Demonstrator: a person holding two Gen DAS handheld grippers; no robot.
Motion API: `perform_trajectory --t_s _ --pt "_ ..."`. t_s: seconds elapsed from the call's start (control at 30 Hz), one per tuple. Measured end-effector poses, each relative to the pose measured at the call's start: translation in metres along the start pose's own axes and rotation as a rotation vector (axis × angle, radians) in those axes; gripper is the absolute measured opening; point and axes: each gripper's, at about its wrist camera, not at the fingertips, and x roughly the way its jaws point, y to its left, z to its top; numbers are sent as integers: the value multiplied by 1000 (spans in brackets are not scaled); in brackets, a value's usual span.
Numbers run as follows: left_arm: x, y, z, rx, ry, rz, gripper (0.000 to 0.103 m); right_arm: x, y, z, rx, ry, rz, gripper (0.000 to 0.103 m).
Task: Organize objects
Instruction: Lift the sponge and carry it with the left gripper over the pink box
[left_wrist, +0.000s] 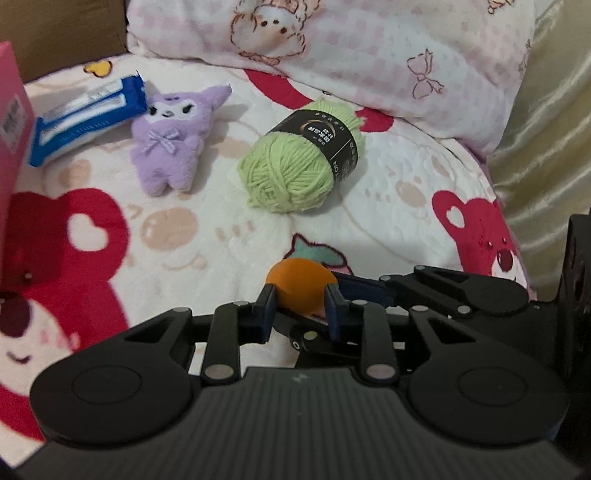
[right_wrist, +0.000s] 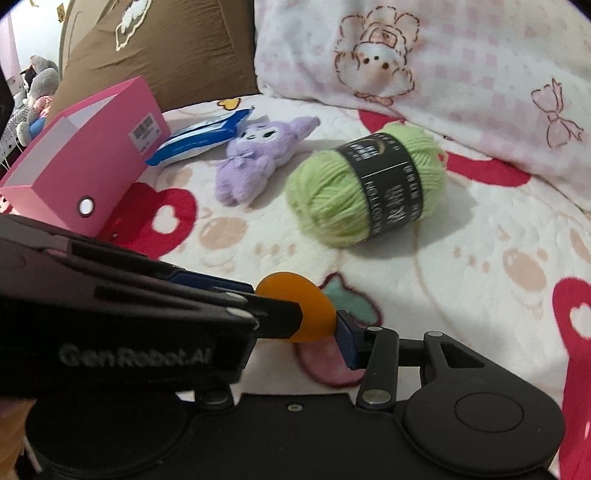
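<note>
A small orange ball (left_wrist: 295, 286) hangs just above the bear-print blanket (left_wrist: 207, 240). My left gripper (left_wrist: 300, 295) is shut on it, one pad on each side. My right gripper (right_wrist: 306, 326) comes in from the right and holds the same orange ball (right_wrist: 295, 306); its right blue pad (right_wrist: 347, 339) presses the ball's edge, and its other finger is hidden behind the left gripper's body. Farther back on the blanket lie a green yarn skein (left_wrist: 301, 162), a purple plush toy (left_wrist: 173, 140) and a blue packet (left_wrist: 88, 118).
An open pink box (right_wrist: 92, 158) stands at the left, close to the blue packet (right_wrist: 207, 136). A pink checked pillow (right_wrist: 443, 74) and a brown cushion (right_wrist: 166, 44) close off the back. Shiny cream fabric (left_wrist: 546, 129) borders the blanket on the right.
</note>
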Motion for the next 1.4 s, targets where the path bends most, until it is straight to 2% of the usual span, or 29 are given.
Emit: perform_trajectory --t_s 0.3,0.43,0.6,0.8,1.0,1.2,1.4 --pt "-60 4 -16 13 -31 -8 26 -48 34 0 -1 -27 41 50" --pt "-78 10 -30 15 -30 1 26 -59 57 -8 -39 -24 31 50" --pt "-101 18 -40 -8 -65 10 26 -73 78 -12 -44 -42 31 50" --pt "-129 19 -45 -11 -66 19 26 -88 101 -8 -51 -29 25 50" --pt "-163 15 -48 3 -98 0 26 -119 120 -4 -74 -63 9 50" --pt "-185 17 -49 -6 -119 -19 26 -140 132 2 -86 -74 4 50" --pt "-195 25 -49 -30 -141 -7 26 -143 144 9 -109 -81 13 50"
